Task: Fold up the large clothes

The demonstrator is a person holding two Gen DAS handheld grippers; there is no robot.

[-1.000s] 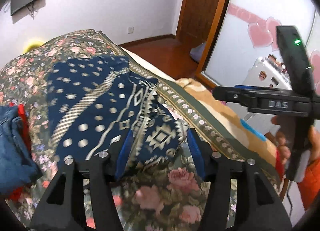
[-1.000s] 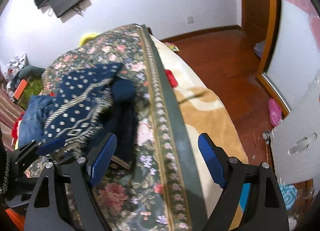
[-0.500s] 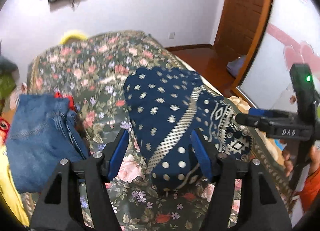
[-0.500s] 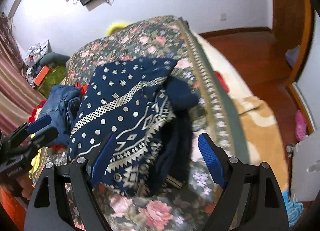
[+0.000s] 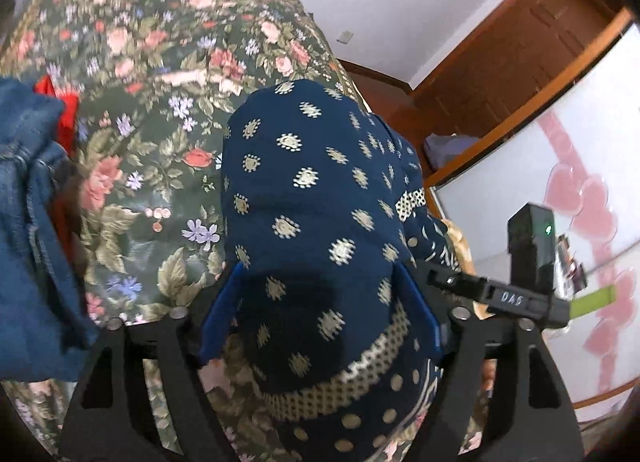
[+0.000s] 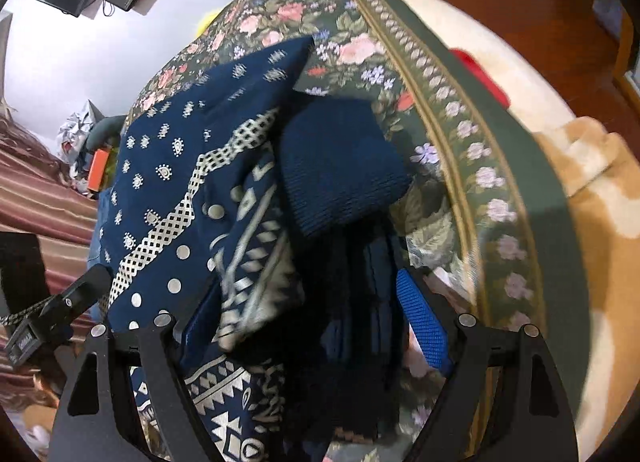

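A navy patterned garment (image 5: 316,198) with cream dots and a checkered band lies folded in a bundle on the floral bedspread (image 5: 152,74). My left gripper (image 5: 318,302) is open, its blue pads either side of the bundle's near end, low over it. In the right wrist view the same garment (image 6: 192,182) shows with a plain navy ribbed part (image 6: 340,166) on top. My right gripper (image 6: 316,322) is open, its jaws straddling the dark near folds. The right gripper also shows in the left wrist view (image 5: 516,294).
Folded blue jeans (image 5: 28,222) with something red (image 5: 64,110) beneath lie left of the garment. The bed's bordered edge (image 6: 460,142) and a tan blanket (image 6: 600,202) run along the right, with wooden floor and a door (image 5: 520,42) beyond.
Both grippers have dropped closer to the garment and now straddle its near end. They stay open. The garment bundle looks unchanged in shape.
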